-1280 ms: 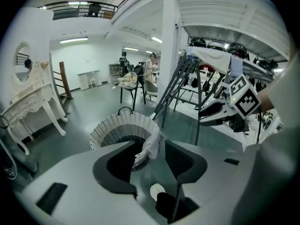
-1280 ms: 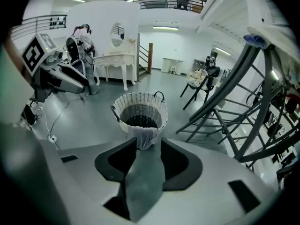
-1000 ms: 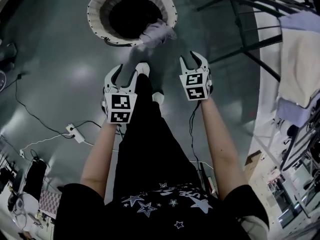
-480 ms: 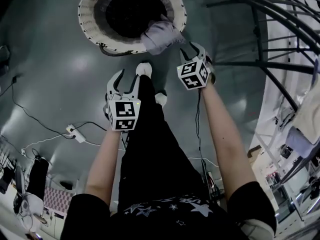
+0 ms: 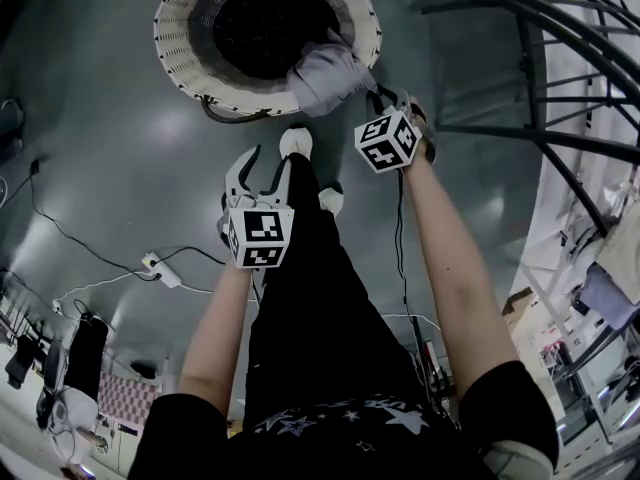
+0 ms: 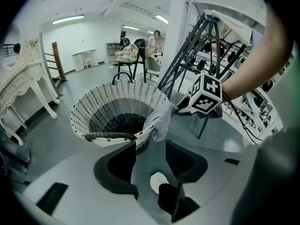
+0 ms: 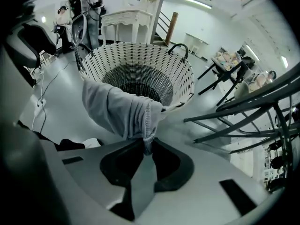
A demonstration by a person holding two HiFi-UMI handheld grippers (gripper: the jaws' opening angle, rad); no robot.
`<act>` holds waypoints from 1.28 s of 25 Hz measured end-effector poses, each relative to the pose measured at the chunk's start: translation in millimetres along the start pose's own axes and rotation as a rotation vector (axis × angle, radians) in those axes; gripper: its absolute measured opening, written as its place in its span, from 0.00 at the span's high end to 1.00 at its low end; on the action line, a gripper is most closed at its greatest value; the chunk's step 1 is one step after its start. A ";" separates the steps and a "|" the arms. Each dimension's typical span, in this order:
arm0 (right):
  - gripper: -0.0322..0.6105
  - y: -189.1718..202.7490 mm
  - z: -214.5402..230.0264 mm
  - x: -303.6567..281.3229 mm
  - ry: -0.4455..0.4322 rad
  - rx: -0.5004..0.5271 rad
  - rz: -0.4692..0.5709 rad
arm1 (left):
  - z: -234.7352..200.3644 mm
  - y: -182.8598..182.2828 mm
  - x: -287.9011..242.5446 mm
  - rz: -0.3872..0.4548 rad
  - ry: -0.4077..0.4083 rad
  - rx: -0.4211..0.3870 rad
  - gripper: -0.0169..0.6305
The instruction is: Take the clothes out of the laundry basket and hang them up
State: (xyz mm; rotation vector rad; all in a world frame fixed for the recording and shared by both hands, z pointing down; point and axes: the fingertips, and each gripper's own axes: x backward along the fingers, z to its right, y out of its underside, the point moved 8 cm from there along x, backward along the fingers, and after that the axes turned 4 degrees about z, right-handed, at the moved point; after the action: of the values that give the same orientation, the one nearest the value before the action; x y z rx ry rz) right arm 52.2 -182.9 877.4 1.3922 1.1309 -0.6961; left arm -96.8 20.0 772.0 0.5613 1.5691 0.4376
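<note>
Grey garment point(image 7: 123, 110) in right gripper point(image 7: 147, 143), jaws just closing, head view hides grip

A laundry basket point(image 5: 175, 53) stands on the floor point(image 5: 120, 168) just ahead of the person's shoes point(image 5: 296, 143), with a garment point(image 5: 330, 73) draped over its near right rim; a drying rack point(image 5: 527, 68) stands to the right, a power strip point(image 5: 160, 266) lies to the left

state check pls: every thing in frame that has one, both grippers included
Laundry basket: upright on the floor, inside too dark to read.
Grey garment: draped over the basket rim, hanging outside, one fold pinched.
Right gripper: jaws have just been closing, now shut on the garment's fold.
Left gripper: open, nothing between its jaws, short of the basket.
</note>
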 end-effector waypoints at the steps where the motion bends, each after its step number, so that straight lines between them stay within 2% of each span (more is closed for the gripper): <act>1: 0.85 0.2 -0.8 3.0 -0.005 -0.009 0.002 | 0.0 0.8 0.3 -0.003 0.000 -0.002 0.64; 10: 0.87 -12.9 -9.6 81.5 -0.127 -0.079 0.055 | 9.6 -0.7 20.8 -0.005 -0.006 -0.038 0.64; 14: 0.87 -22.4 -13.7 125.3 -0.192 -0.104 0.073 | 20.5 -10.1 43.9 0.023 -0.013 -0.053 0.64; 20: 0.88 -49.2 -21.9 193.9 -0.277 -0.182 0.153 | 37.7 -19.6 88.2 0.047 -0.023 -0.063 0.64; 28: 0.88 -90.2 -29.4 276.6 -0.299 -0.109 0.268 | 50.3 -44.8 147.2 0.099 -0.036 -0.119 0.64; 30: 0.88 -95.0 -30.3 295.3 -0.300 -0.082 0.280 | 50.5 -60.0 161.0 0.139 -0.008 -0.159 0.64; 32: 0.88 -96.4 -33.3 312.7 -0.305 -0.044 0.287 | 53.9 -79.1 174.0 0.187 0.058 -0.228 0.64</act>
State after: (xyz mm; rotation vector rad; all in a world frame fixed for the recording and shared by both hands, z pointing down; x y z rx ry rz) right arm 69.9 -89.4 562.5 1.3249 0.6873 -0.6454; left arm -55.4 56.5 581.2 0.5239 1.5027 0.7698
